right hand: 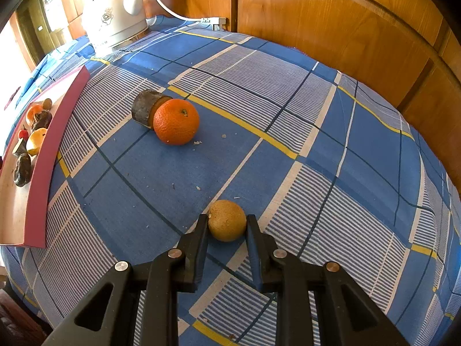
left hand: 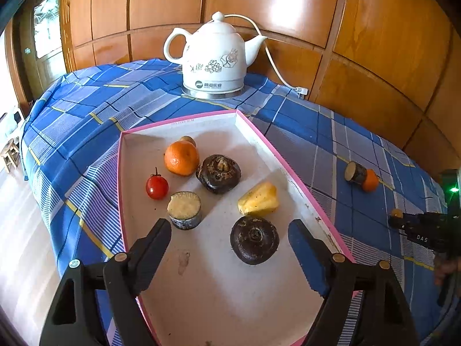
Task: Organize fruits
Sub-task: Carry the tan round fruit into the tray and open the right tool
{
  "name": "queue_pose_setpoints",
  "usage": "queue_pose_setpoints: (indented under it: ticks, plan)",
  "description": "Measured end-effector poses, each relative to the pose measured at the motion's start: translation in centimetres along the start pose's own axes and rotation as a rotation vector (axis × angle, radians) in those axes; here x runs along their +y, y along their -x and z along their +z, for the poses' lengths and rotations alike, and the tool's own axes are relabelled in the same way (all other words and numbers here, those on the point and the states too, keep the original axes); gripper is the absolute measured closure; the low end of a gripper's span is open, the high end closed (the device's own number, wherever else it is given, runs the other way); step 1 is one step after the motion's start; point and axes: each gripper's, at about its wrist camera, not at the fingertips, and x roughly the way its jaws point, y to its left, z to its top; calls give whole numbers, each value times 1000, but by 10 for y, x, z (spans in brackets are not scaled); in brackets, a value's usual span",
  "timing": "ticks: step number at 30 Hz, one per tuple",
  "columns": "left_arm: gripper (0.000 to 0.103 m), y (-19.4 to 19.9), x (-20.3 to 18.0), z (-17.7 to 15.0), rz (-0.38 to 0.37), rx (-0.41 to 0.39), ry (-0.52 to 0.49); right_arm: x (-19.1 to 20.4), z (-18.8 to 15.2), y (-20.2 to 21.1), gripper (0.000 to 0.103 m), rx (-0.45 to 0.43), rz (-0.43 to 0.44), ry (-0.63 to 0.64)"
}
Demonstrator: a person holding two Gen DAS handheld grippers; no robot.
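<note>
Blue plaid tablecloth (right hand: 173,173), wood panelling behind. Right gripper (right hand: 227,225) pinching small tan fruit (right hand: 227,220) on the cloth. Step: pickup. Next: lift, carry toward 9 o'clock into pink-rimmed tray (right hand: 40,173). Left gripper (left hand: 230,230) spread, empty, over tray.

The bench (right hand: 288,92) is covered by a blue plaid cloth (left hand: 86,121) with white striped panels and yellow lines. Its far edge runs along wood wall panelling.

Items resting directly on the cloth:
- A white ceramic kettle (left hand: 214,57) on a metal base, at the far edge, with its white cord (right hand: 173,11) and plug lying beside it.
- A pink-rimmed tray (left hand: 201,124) toward the left edge.
- An orange (right hand: 176,121) near the middle of the bench, touching a short dark cut cylinder (right hand: 144,108) lying on its side.
- A small tan round fruit (right hand: 227,220) toward the near edge, well apart from the orange.
- Scattered crumbs (right hand: 197,142) between these items.
</note>
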Motion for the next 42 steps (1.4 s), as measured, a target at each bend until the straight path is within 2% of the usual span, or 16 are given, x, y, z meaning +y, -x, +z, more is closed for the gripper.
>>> queue_pose_setpoints:
  ticks: [13, 21, 25, 31, 36, 42]
  plan:
    - [19, 1, 7, -2, -1, -2, 10, 0, 1, 0, 78, 0, -5, 3]
    - [19, 14, 25, -4, 21, -41, 29, 0, 2, 1, 78, 5, -6, -8]
    - [19, 21, 38, -9, 45, -57, 38, 7, 8, 11, 78, -4, 33, -20]
    - [19, 29, 59, -14, 70, -85, 59, 51, 31, 44, 78, -93, 181, -8]
    - [19, 30, 67, -16, 68, -97, 73, 115, 57, 48, 78, -124, 331, 33]
    - [19, 30, 75, -16, 55, -109, 76, 175, 91, 28, 78, -123, 376, 69]
